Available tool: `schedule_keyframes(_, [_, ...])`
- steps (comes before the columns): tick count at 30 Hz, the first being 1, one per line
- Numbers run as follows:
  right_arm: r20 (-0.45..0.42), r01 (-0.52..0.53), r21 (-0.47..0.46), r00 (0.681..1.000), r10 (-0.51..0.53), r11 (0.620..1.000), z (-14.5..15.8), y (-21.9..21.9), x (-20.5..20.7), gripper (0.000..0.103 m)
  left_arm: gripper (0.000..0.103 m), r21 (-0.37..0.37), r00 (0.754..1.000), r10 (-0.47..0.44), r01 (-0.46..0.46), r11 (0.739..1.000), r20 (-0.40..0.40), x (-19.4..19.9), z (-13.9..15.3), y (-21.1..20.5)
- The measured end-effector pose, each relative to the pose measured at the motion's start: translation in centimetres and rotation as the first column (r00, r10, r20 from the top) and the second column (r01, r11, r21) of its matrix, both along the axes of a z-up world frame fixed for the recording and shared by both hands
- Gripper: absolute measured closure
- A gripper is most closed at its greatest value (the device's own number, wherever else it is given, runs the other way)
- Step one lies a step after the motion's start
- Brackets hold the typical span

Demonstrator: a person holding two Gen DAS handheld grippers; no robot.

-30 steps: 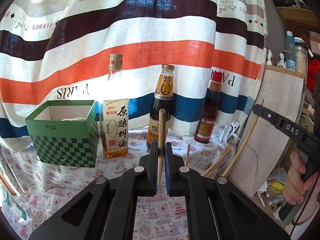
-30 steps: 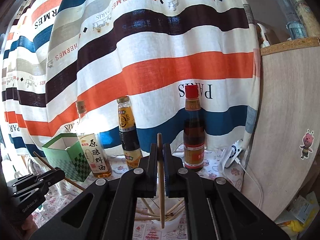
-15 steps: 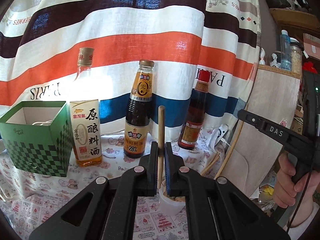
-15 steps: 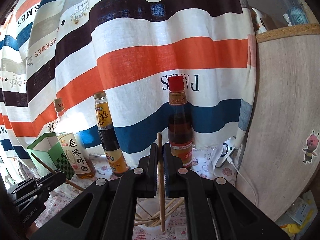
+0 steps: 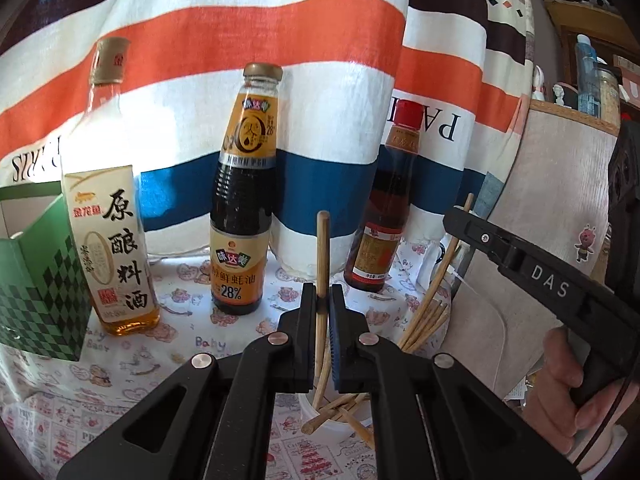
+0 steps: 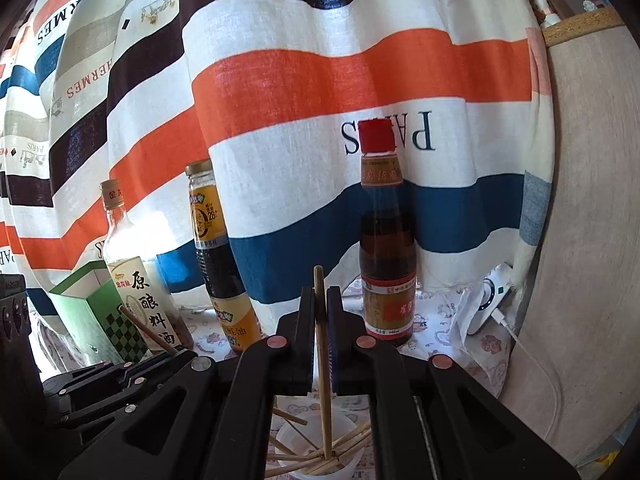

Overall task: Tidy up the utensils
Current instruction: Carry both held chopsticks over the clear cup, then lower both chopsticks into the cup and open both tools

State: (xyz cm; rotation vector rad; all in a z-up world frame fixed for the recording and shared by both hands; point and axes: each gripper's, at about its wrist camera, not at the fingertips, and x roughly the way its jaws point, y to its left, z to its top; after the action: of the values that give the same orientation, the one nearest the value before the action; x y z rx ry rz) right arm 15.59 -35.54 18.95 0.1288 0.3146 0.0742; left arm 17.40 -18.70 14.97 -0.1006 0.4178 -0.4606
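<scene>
One wooden chopstick (image 5: pixel 322 264) stands near upright, clamped at mid-length between black jaws, its blunt top pointing to twelve o'clock and its lower end dipping into the clear plastic cup (image 5: pixel 320 420) at six o'clock. A second chopstick (image 6: pixel 322 344) is pinched the same way, leaning a touch to eleven o'clock, its thin tip down among the loose chopsticks (image 6: pixel 348 442) lying criss-crossed in the cup (image 6: pixel 286 440). More of them (image 5: pixel 428 320) fan out over the rim toward one and two o'clock.
</scene>
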Motion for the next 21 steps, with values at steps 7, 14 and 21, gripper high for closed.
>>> schedule_keyframes(7, [-0.023, -0.009, 0.014, 1.000, 0.009, 1.000, -2.9, 0.0, 0.9, 0.097, 0.098, 0.053, 0.996, -0.023, 0.027, 0.998, -0.088, 1.5, -3.2, -0.6])
schedule_keyframes(14, [-0.052, -0.064, 0.064, 0.996, 0.067, 0.996, -3.4, -0.3, 1.4, 0.097, 0.094, 0.098, 0.998, -0.014, 0.021, 0.995, -0.069, 0.5, -2.8, -0.3])
schedule_keyframes(21, [-0.127, -0.077, 0.131, 0.987, 0.094, 0.988, -4.5, -1.0, 1.8, 0.088, 0.062, 0.076, 1.000, 0.024, -0.024, 0.997, 0.005, -1.7, -0.2, 2.4])
